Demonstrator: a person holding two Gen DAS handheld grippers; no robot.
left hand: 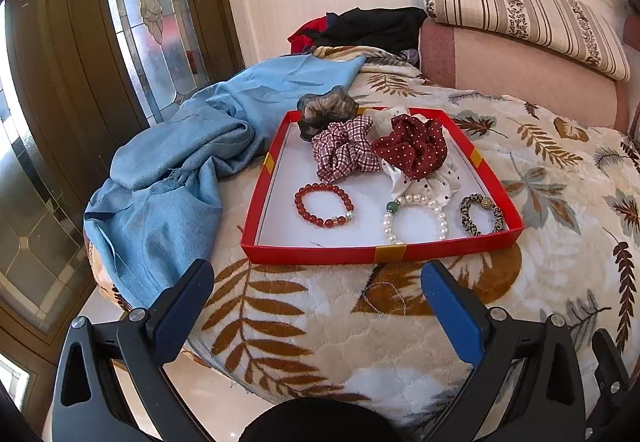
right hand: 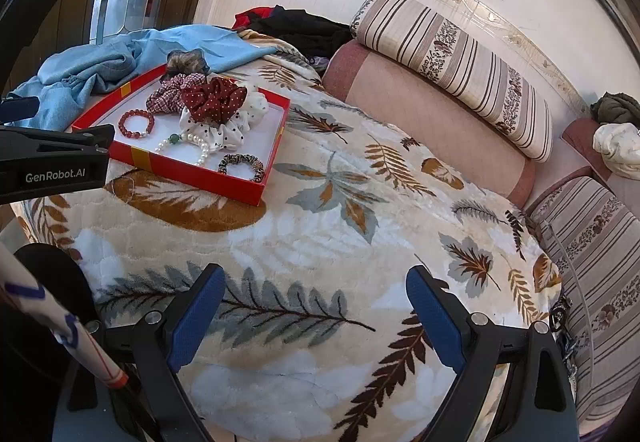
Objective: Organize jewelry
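A shallow red tray point(left hand: 320, 254) point(right hand: 188, 176) lies on a leaf-patterned blanket. In it lie a red bead bracelet point(left hand: 324, 204) point(right hand: 136, 124), a white pearl bracelet point(left hand: 416, 218) point(right hand: 188, 144) with a green bead, a leopard-print hair tie point(left hand: 482, 214) point(right hand: 242, 166), and plaid point(left hand: 346, 152), dark red dotted point(left hand: 412, 148) point(right hand: 214, 98), white dotted point(left hand: 424, 184) and brown point(left hand: 326, 108) scrunchies. My left gripper point(left hand: 318, 288) hangs open just in front of the tray's near rim. My right gripper point(right hand: 316, 292) is open over the bare blanket, right of the tray.
A crumpled blue cloth point(left hand: 180, 170) point(right hand: 92, 62) lies left of the tray by a glass door point(left hand: 148, 14). Dark and red clothes point(left hand: 360, 28) sit behind it. Striped bolsters point(right hand: 452, 66) line the wall to the right. The left gripper's body point(right hand: 52, 162) shows in the right wrist view.
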